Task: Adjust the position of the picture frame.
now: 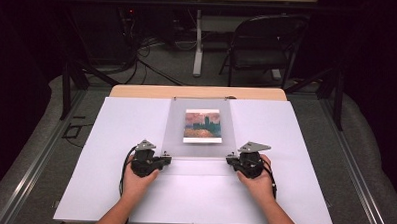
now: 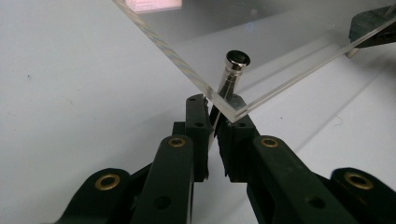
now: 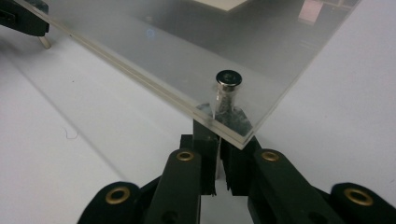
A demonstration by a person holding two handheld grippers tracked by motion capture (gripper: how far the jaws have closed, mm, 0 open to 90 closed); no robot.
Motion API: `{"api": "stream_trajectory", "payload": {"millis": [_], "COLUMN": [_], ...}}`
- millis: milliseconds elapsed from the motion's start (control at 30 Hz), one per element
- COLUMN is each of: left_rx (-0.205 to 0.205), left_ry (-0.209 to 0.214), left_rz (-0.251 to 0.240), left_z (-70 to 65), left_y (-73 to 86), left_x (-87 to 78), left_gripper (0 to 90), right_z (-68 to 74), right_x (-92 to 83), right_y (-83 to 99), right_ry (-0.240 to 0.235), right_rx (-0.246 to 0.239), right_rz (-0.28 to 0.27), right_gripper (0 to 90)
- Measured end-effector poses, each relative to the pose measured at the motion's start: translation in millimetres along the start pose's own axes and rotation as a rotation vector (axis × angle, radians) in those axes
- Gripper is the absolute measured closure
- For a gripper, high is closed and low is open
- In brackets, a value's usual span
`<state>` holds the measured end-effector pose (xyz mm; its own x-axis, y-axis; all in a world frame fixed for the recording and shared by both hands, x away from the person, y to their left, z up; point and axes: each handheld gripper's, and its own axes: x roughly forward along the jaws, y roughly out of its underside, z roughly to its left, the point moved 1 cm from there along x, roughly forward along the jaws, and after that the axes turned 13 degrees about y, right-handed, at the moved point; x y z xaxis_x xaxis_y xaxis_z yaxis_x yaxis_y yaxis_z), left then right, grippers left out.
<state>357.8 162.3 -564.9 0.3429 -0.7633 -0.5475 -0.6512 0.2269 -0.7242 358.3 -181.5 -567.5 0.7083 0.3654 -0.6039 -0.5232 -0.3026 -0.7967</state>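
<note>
Acrylic frame: the clear acrylic frame (image 1: 200, 126) lies in the middle of the white board (image 1: 110, 139), with its near edge lifted by your two grippers and its far edge close to the wooden table edge (image 1: 197, 92).
Picture: a small print (image 1: 202, 125) with orange and blue colours sits inside the frame, in its centre.
Left gripper: your left gripper (image 1: 166, 160) is at the near left corner of the frame. In the left gripper view its jaws (image 2: 215, 122) stand nearly together on that corner, close around the metal standoff pin (image 2: 232, 71) that goes through the sheet.
Left grip: the pads seem to press on the pin below the sheet, but the contact itself is partly hidden by the corner, so I say this with some care.
Right gripper: your right gripper (image 1: 231, 159) is at the near right corner. In the right gripper view its jaws (image 3: 219, 135) are closed tight on the second standoff pin (image 3: 227, 88), just under the layered edge of the sheet.
Hands: your left hand (image 1: 136, 179) and right hand (image 1: 256, 181) rest on the board, well apart, one at each corner.
Frame tilt: both gripper views show the near edge raised above the board.
Background: a folding chair (image 1: 261, 44) stands behind the table.
</note>
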Motion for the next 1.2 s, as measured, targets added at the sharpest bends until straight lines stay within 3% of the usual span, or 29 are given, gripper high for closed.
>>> {"api": "stream_trajectory", "payload": {"millis": [133, 400, 700, 800, 967, 1200], "left_rx": [-0.013, -0.016, 0.031, 0.043, 0.065, 0.052], "left_ry": [0.008, 0.005, -0.034, -0.039, -0.056, -0.041], "left_rz": [-0.006, -0.019, -0.001, 0.008, 0.028, 0.034], "left_z": [0.9, -0.2, -11.1, -14.1, -20.7, -22.4], "left_y": [0.6, 0.9, 4.4, 5.7, 8.8, 10.2], "left_x": [-0.1, -1.7, -0.1, -1.0, -4.1, -8.6], "left_gripper": [82.2, 73.7, 47.6, 40.1, 38.3, 38.5], "right_z": [-0.1, -0.7, 3.4, 4.9, 6.8, 8.0], "right_x": [0.3, -2.3, -3.0, -4.9, -12.3, -19.5], "right_y": [0.4, 1.3, 5.9, 7.1, 6.7, 6.1], "right_ry": [-0.003, -0.011, 0.003, 0.009, 0.019, 0.026], "right_rx": [0.009, 0.020, -0.011, -0.031, -0.050, -0.068], "right_rz": [-0.006, -0.006, 0.010, 0.022, 0.019, 0.027], "right_gripper": [83.9, 70.4, 45.3, 41.8, 37.6, 37.4]}}
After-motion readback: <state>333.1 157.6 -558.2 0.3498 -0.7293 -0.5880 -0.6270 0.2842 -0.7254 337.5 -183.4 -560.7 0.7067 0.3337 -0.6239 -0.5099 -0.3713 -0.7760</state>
